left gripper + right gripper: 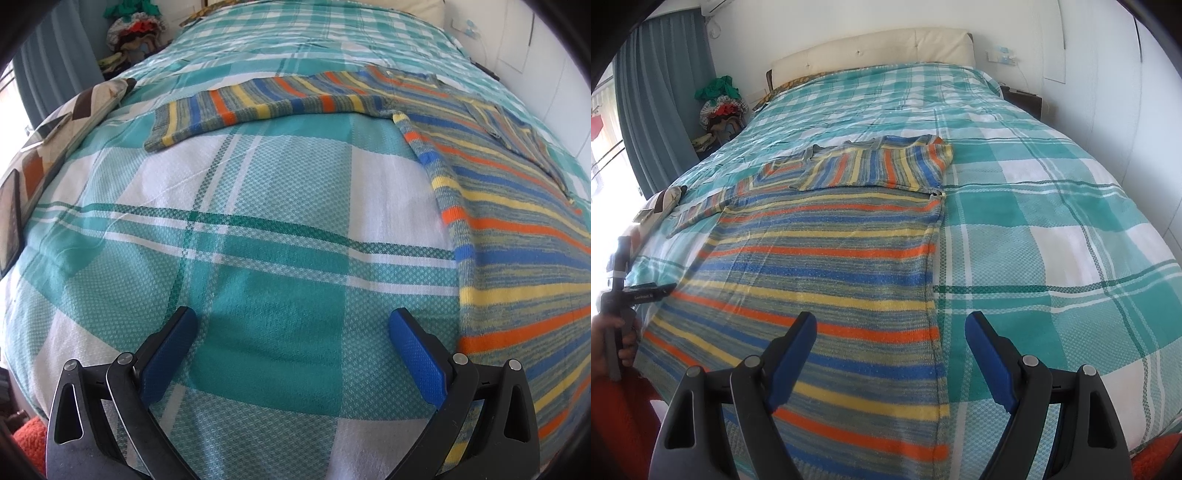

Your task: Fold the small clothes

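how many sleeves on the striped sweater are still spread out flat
1. The left sleeve stretches sideways across the plaid bedspread; the right sleeve is already folded over the striped sweater at its chest.

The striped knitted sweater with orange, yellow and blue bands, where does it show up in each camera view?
Left wrist view: the striped knitted sweater fills the right side, one sleeve stretching left across the upper middle.
Right wrist view: it lies left of centre, its other sleeve folded across the chest.
Shared landmark: the pile of colourful clothes beside the bed.
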`<state>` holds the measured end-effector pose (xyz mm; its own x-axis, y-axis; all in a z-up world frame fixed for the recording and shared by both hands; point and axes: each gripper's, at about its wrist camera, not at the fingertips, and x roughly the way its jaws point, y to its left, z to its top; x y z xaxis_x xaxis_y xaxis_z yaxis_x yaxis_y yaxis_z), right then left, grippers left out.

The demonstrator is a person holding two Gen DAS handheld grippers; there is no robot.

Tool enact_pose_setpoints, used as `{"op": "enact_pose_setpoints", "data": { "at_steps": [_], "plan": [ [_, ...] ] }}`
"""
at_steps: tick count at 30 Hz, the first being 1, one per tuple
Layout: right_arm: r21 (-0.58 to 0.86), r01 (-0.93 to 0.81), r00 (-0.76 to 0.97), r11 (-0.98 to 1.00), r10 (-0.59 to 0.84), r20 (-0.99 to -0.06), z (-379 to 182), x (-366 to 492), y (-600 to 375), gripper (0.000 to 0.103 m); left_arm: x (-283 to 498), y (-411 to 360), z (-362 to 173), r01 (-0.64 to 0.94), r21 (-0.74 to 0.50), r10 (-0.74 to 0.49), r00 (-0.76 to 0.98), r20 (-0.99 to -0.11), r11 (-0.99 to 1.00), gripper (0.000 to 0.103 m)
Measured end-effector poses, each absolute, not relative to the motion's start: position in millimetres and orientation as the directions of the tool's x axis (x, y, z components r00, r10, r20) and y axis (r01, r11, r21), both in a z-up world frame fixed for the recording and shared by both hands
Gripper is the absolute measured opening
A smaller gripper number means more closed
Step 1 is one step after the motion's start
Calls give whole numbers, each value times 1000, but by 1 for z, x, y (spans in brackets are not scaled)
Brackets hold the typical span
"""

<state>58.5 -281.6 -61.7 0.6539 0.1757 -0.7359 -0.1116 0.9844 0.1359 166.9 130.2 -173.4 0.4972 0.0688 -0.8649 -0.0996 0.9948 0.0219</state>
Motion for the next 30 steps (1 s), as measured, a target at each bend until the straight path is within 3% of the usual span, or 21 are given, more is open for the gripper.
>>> {"op": "enact_pose_setpoints", "data": {
  "at_steps": [7, 12, 18, 22, 24, 28, 29, 30],
  "plan": [
    [132, -128, 642, 983, 184, -744, -66, 59, -277, 82, 167, 132, -168, -109, 0, 53, 476, -878, 994, 103],
    [137, -122, 643, 983, 184, -743, -67, 60, -278, 82, 180, 169, -130, -106, -254, -168, 506, -846, 961, 102],
    [151, -123, 626, 981, 195, -755, -73, 65, -280, 82, 252, 272, -94, -282, -456, -240, 561, -792, 844, 102],
    [147, -133, 622, 980, 198, -758, -74, 67, -277, 82, 299, 318, -119, -419, -429, -190, 501, -844, 800, 99],
    [140, -135, 618, 981, 194, -762, -75, 67, -276, 82, 312, 324, -137, -461, -385, -151, 465, -872, 800, 85],
    [133, -138, 600, 982, 189, -777, -81, 67, -274, 82, 330, 315, -159, -448, -315, -116, 418, -901, 836, 80],
    [134, -139, 595, 981, 191, -781, -82, 67, -273, 82, 333, 309, -158, -433, -276, -81, 416, -906, 858, 68],
    [136, -140, 591, 981, 193, -783, -83, 68, -273, 82, 335, 302, -156, -406, -234, -50, 415, -909, 883, 37]
  ]
}}
